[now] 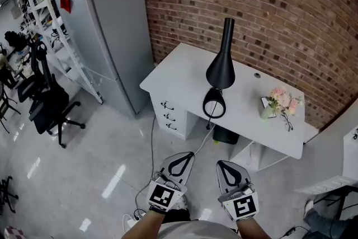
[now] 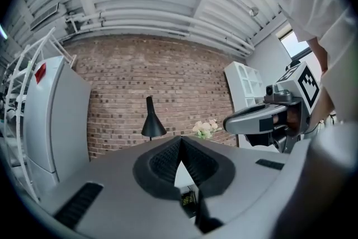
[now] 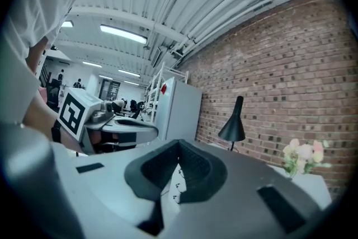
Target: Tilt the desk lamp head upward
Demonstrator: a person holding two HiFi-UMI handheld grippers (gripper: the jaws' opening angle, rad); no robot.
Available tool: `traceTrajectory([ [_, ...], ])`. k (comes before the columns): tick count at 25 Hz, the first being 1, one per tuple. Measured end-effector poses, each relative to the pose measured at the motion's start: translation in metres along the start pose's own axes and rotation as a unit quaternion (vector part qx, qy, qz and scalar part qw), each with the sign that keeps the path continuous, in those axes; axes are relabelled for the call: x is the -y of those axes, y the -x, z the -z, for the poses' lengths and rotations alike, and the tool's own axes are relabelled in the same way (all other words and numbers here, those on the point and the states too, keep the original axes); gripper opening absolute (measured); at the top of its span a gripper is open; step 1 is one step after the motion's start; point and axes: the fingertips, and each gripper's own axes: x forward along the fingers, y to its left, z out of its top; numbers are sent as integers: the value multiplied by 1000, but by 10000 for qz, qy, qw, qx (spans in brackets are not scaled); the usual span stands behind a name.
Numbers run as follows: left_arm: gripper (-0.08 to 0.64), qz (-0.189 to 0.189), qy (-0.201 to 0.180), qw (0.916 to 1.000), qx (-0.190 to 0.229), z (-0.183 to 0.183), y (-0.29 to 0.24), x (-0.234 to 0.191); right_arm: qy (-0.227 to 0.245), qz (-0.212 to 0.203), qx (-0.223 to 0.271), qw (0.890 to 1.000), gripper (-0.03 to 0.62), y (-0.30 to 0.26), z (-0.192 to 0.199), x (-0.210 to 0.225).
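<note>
**Item 1, desk lamp [image 1: 220,67].** Black, cone-shaped head with a long narrow neck, over a round base [image 1: 214,104]. It stands near the front edge of the white bench [image 1: 179,73], roughly mid-width. I see it small and distant in both gripper views, above and beyond the jaw tips.

**Item 2, left gripper [image 1: 187,156].** Jaws clenched tip to tip, nothing between them. It is held low over the floor, well apart from the lamp.

**Item 3, right gripper [image 1: 222,164].** Jaws likewise clenched and empty, just beside the left gripper and equally far from the bench.

**Item 4, surroundings.** A vase of flowers [image 1: 278,102] and a pair of glasses [image 1: 287,121] lie on the bench to the right of the lamp. A cable [image 1: 152,145] hangs off the bench front and runs down to the floor. A grey fridge [image 1: 106,25] stands against the brick wall on the left.

**Item 5, hazards, as I judge them.**
- I have not yet reached the lamp, and the approach crosses the cable, which could snag.
- Either gripper arriving with its jaws clenched would shove the head, not take hold of it.
- If I lift the head with the base unbraced, the lamp may slide or tip, since it stands close to the edge.
- A wide swing on the right side could knock the vase.
</note>
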Motion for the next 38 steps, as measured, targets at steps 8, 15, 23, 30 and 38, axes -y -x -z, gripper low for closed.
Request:
traceTrajectory([
  [8, 3, 197, 30, 9998, 95, 2, -28, -40, -11, 173, -17, 9998, 15, -46, -6, 13],
  [15, 3, 398, 151, 9990, 142, 10, -47, -50, 14, 382, -93, 9992, 15, -61, -3, 25],
  [23, 3, 595, 209, 9979, 176, 13, -65, -49, -150, 651, -99, 9977, 15, -62, 4, 40],
  [30, 3, 531, 307, 9980, 127, 17, -75, -53, -114, 654, -167, 9977, 15, -68, 4, 52],
  [38, 3, 43, 214, 9997, 121, 8, -97, -85, -75, 784, -52, 9969, 15, -75, -1, 106],
])
